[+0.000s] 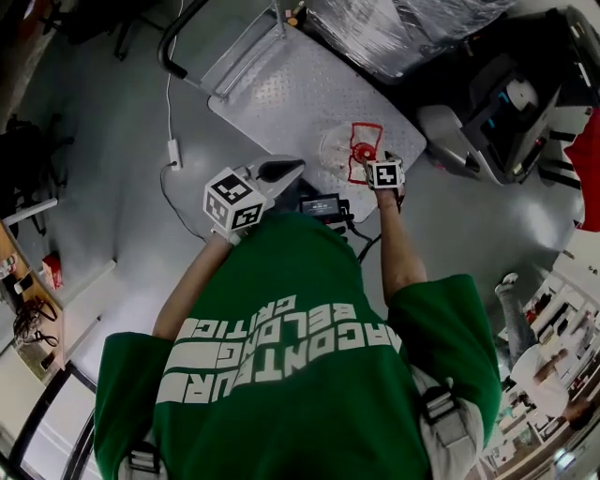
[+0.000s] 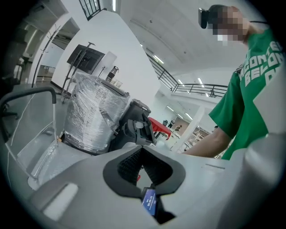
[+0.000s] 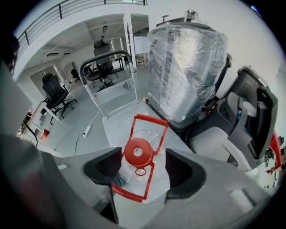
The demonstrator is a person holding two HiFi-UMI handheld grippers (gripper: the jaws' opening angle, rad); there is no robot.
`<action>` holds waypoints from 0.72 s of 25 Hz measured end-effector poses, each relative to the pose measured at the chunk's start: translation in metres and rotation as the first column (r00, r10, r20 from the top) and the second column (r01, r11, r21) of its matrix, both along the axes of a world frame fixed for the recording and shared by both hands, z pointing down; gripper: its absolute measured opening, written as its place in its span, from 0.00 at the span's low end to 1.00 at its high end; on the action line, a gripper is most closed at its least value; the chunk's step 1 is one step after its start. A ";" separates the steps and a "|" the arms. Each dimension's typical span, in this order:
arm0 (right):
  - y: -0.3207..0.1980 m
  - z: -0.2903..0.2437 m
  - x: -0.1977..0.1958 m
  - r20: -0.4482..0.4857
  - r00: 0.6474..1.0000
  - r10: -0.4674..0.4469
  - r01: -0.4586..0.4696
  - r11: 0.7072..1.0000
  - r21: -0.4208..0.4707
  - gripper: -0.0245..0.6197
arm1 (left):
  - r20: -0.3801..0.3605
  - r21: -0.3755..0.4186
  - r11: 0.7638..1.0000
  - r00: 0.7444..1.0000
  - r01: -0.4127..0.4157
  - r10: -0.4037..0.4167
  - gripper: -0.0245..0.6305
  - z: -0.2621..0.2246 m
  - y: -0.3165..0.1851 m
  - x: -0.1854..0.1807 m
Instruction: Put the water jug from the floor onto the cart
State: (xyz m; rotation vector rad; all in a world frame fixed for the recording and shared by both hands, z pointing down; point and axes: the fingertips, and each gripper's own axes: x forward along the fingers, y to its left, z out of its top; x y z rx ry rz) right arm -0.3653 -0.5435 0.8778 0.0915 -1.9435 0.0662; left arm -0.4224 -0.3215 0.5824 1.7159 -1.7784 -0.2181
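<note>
The water jug (image 1: 359, 155) is clear plastic with a red cap and a red carrying frame. It stands upright on the metal deck of the cart (image 1: 281, 94), near the deck's front right corner. My right gripper (image 1: 380, 167) hangs just above it. In the right gripper view the jug's red cap (image 3: 138, 152) lies between and below the jaws of the right gripper (image 3: 137, 167), which stand open and clear of it. My left gripper (image 1: 295, 169) hovers left of the jug, over the cart's front edge. In the left gripper view the pads of the left gripper (image 2: 143, 163) meet, holding nothing.
A large plastic-wrapped load (image 1: 394, 28) stands behind the cart. To its right is a grey and black floor machine (image 1: 497, 112). The cart's push handle (image 1: 178, 37) rises at the far left end. A white cable with a plug block (image 1: 173, 150) lies on the floor at left.
</note>
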 end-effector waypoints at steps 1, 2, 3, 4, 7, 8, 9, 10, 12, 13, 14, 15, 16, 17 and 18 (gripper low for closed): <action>-0.004 -0.010 0.002 0.027 0.999 0.017 -0.018 1.000 0.015 0.50 | -0.001 0.014 1.000 1.000 -0.009 0.009 0.05 -0.001 0.001 0.000; -0.005 -0.020 0.004 0.053 0.998 0.031 -0.032 0.999 0.027 0.49 | -0.005 0.026 1.000 1.000 -0.013 0.014 0.05 -0.002 0.003 0.001; -0.003 -0.030 0.006 0.079 0.996 0.039 -0.042 0.998 0.035 0.48 | -0.009 0.035 0.999 1.000 -0.016 0.016 0.05 -0.003 0.006 0.002; 0.000 -0.041 0.008 0.108 0.993 0.041 -0.046 0.998 0.040 0.43 | -0.013 0.042 0.999 1.000 -0.018 0.019 0.05 -0.003 0.009 0.003; 0.007 -0.078 0.015 0.198 0.979 0.040 -0.051 0.997 0.050 0.20 | -0.018 0.068 0.997 0.999 -0.048 0.049 0.05 -0.003 0.009 0.007; 0.008 -0.090 0.019 0.223 0.974 0.044 -0.058 0.997 0.056 0.12 | -0.018 0.079 0.995 0.998 -0.062 0.063 0.05 -0.003 0.007 0.008; 0.009 -0.100 0.023 0.245 0.968 0.047 -0.063 0.996 0.060 0.03 | -0.016 0.089 0.993 0.997 -0.075 0.076 0.05 -0.003 0.006 0.009; 0.012 -0.109 0.028 0.267 0.962 0.049 -0.068 0.996 0.062 0.03 | -0.014 0.099 0.991 0.996 -0.088 0.089 0.05 -0.004 0.005 0.010; 0.018 -0.128 0.037 0.312 0.949 0.053 -0.076 0.995 0.062 0.03 | -0.011 0.117 0.986 0.993 -0.116 0.118 0.05 -0.004 0.004 0.012; 0.022 -0.136 0.043 0.331 0.942 0.054 -0.081 0.994 0.067 0.03 | -0.014 0.123 0.984 0.991 -0.130 0.133 0.05 -0.003 0.005 0.014; 0.028 -0.144 0.050 0.347 0.936 0.054 -0.085 0.993 0.076 0.03 | -0.020 0.125 0.982 0.989 -0.142 0.146 0.05 -0.001 0.008 0.018; 0.035 -0.151 0.055 0.360 0.931 0.053 -0.089 0.992 0.085 0.03 | -0.027 0.124 0.981 0.987 -0.152 0.156 0.05 0.002 0.013 0.021; 0.042 -0.159 0.060 0.375 0.926 0.053 -0.094 0.991 0.093 0.03 | -0.033 0.120 0.980 0.986 -0.161 0.166 0.05 0.004 0.018 0.023; 0.048 -0.167 0.063 0.391 0.919 0.055 -0.102 0.990 0.101 0.03 | -0.037 0.117 0.978 0.984 -0.170 0.176 0.05 0.005 0.022 0.026; 0.052 -0.176 0.067 0.408 0.911 0.062 -0.115 0.988 0.107 0.03 | -0.040 0.117 0.977 0.982 -0.181 0.187 0.05 0.007 0.024 0.027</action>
